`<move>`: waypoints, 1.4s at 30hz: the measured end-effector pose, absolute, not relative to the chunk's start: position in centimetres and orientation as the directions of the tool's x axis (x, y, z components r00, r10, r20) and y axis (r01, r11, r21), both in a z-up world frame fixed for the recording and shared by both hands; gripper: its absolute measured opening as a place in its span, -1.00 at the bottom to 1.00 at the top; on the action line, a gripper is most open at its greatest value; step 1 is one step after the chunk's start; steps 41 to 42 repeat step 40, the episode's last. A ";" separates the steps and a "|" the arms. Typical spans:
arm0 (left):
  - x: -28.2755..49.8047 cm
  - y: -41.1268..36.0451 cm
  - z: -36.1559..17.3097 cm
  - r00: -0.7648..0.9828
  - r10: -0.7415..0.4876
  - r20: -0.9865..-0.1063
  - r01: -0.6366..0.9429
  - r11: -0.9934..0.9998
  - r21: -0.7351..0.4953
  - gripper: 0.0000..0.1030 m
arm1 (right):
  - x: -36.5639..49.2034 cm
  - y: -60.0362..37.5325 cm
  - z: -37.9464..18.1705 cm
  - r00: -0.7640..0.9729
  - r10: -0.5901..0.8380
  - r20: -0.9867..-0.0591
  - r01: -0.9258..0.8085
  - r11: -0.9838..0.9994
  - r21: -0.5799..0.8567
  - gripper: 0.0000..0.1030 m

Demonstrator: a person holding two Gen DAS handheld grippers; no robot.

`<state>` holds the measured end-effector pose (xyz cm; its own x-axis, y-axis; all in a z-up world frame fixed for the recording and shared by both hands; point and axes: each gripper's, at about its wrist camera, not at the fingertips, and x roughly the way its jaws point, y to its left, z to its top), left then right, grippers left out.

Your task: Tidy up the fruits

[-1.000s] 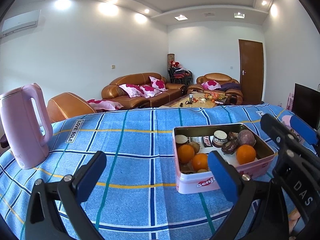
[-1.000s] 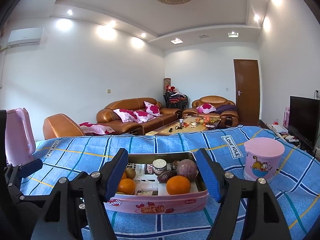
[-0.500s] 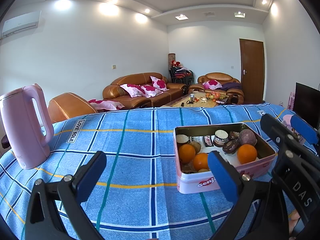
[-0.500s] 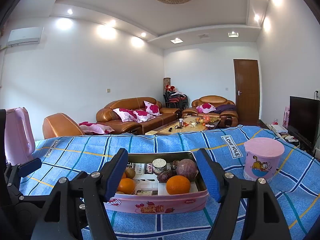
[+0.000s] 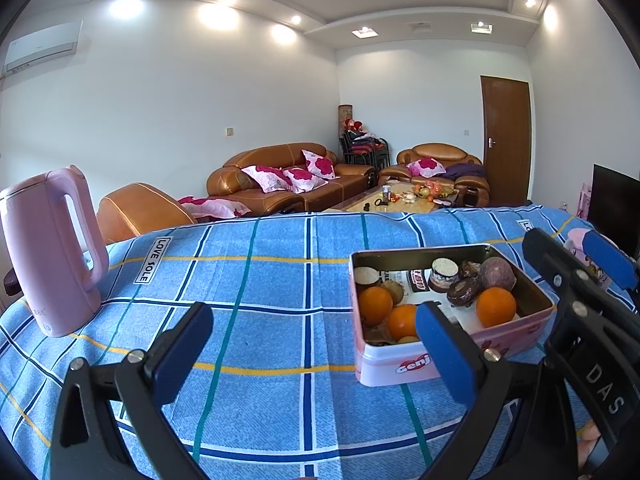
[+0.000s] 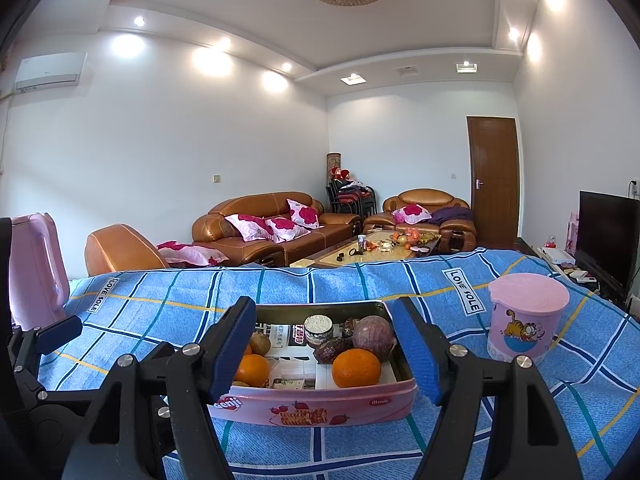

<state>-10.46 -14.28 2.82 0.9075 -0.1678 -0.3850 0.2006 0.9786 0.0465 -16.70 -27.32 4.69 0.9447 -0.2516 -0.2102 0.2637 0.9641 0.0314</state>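
A pink tin box [image 6: 320, 406] stands on the blue checked cloth. It holds oranges [image 6: 356, 368], a purple passion fruit [image 6: 373, 336], a dark wrinkled fruit [image 6: 331, 349], a brown kiwi [image 6: 260, 343] and a small jar [image 6: 318, 327]. My right gripper [image 6: 326, 356] is open and empty, its fingers either side of the box's near part. My left gripper [image 5: 310, 354] is open and empty, to the left of the box [image 5: 460, 356], over bare cloth. The right gripper's fingers [image 5: 608, 258] also show in the left wrist view.
A pink kettle [image 5: 52, 252] stands at the table's left. A pink lidded cup [image 6: 526, 320] with a cartoon cat stands to the right of the box. Beyond the table's far edge are brown sofas and a coffee table. A television [image 6: 608, 236] is at the right.
Both grippers have stayed open and nearly still. The views shifted only very slightly.
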 end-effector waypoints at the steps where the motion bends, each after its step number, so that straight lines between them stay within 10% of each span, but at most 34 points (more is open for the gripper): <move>1: -10.5 -14.3 2.8 0.908 -0.167 -0.385 0.200 0.979 0.047 1.00 | -16.7 -27.3 4.7 0.945 -0.252 -0.210 0.264 0.964 0.031 0.41; 42: -10.1 -14.2 2.6 0.895 -0.186 -0.405 0.208 0.978 0.010 1.00 | -16.4 -27.7 4.6 0.932 -0.275 -0.236 0.291 0.956 0.033 0.41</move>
